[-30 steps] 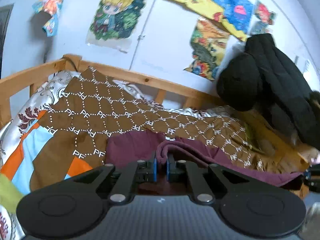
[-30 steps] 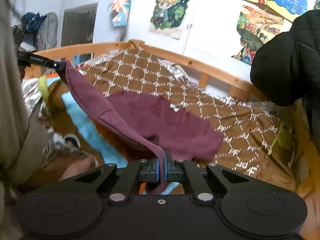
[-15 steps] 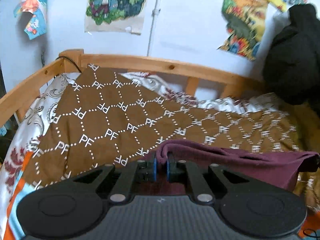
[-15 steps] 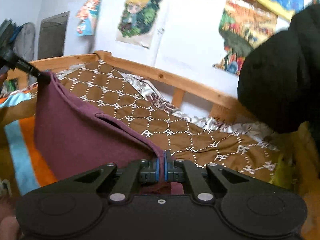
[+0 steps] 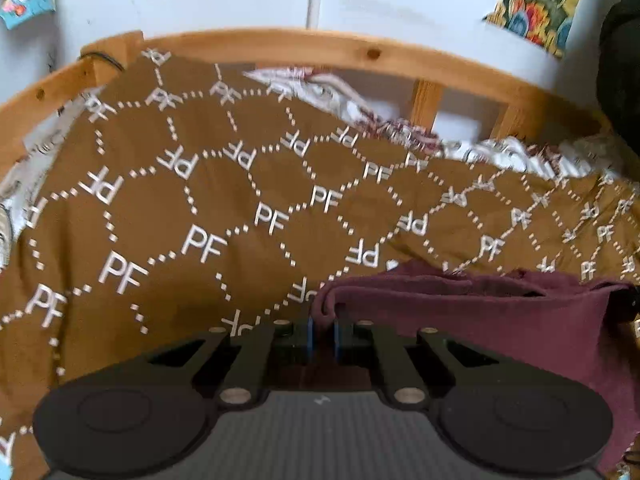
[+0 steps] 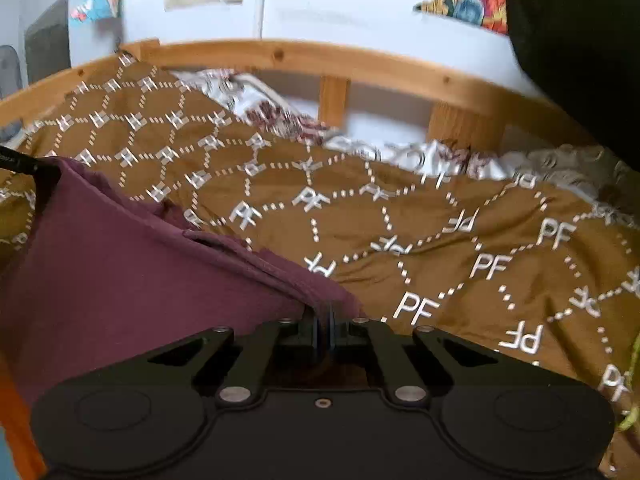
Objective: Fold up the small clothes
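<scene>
A maroon garment [image 5: 480, 320] hangs stretched between my two grippers above the bed. My left gripper [image 5: 322, 338] is shut on one of its corners, and the cloth runs off to the right. My right gripper [image 6: 323, 330] is shut on another corner, and the maroon garment [image 6: 120, 280] spreads to the left there. The left gripper's tip [image 6: 24, 162] shows at the far left of the right wrist view, holding the far corner. The garment's lower part is hidden below both grippers.
A brown quilt with white PF marks [image 5: 200, 200] covers the bed. A wooden bed rail [image 5: 360, 54] runs along the back, before a white wall with posters. A black coat [image 6: 580, 40] hangs at the right. A patterned white sheet [image 6: 280, 116] lies by the rail.
Both grippers have lifted the maroon garment off the quilt and carried it toward the bed rail. The cloth now hangs taut between them.
</scene>
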A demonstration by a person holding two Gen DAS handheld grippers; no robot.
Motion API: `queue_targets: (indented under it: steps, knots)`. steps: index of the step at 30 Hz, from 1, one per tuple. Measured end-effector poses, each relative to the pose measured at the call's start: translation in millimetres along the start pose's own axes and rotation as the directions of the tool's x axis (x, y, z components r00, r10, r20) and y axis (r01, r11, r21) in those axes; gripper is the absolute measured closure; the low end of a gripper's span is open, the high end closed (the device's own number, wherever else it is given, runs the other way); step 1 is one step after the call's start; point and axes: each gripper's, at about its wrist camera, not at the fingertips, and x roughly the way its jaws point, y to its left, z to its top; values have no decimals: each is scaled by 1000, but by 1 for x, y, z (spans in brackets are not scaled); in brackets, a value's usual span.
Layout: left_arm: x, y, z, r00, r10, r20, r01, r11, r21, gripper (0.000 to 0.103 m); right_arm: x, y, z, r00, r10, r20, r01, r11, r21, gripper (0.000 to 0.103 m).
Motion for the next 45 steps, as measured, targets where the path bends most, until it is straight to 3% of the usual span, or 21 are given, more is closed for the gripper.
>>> queue_targets:
  steps: [12,16,17,18,19,20,21,26,29,33,41,45]
  knots:
    - [53,-1,-2,997,46,-58,-46,999,1,93,45,-3,0,1000,-24,-16,25,998,59,96]
    - [57,-1,-8,997,47,-64,-49,998,-36,91,48,-4,-6,1000,-18,0,18,996,85,82]
    - [56,-1,-8,997,43,-68,-46,998,-49,88,46,-6,-6,1000,-11,8,10,995,104,72]
    - [56,-1,-9,996,47,-72,-51,997,-58,79,44,-9,-7,1000,-10,20,8,992,124,66]
    - [54,-1,-10,996,55,-76,-60,996,-65,70,40,-12,-7,999,-14,37,9,990,140,53]
    - [53,-1,-10,995,63,-80,-69,995,-71,46,36,-14,-8,998,-16,53,8,989,150,43]
    - [50,-1,-12,994,78,-75,-84,993,-83,30,30,-18,-10,997,-23,71,11,987,162,39]
    - [26,1,-19,994,108,-12,-108,986,-128,9,-2,-29,-24,991,-48,125,19,974,226,17]
    - [5,1,-34,993,116,35,-110,984,-139,4,-30,-30,-44,984,-53,167,5,961,275,9]
    - [-19,-10,-60,992,112,65,-104,988,-114,1,-60,-22,-78,984,-56,168,-5,940,342,14]
    - [-43,-43,-100,989,122,81,-125,992,35,1,-69,21,-117,989,-19,148,-17,970,241,50]
    - [-43,-52,-111,991,126,48,-129,990,63,1,-57,23,-123,993,25,117,-57,958,281,60]
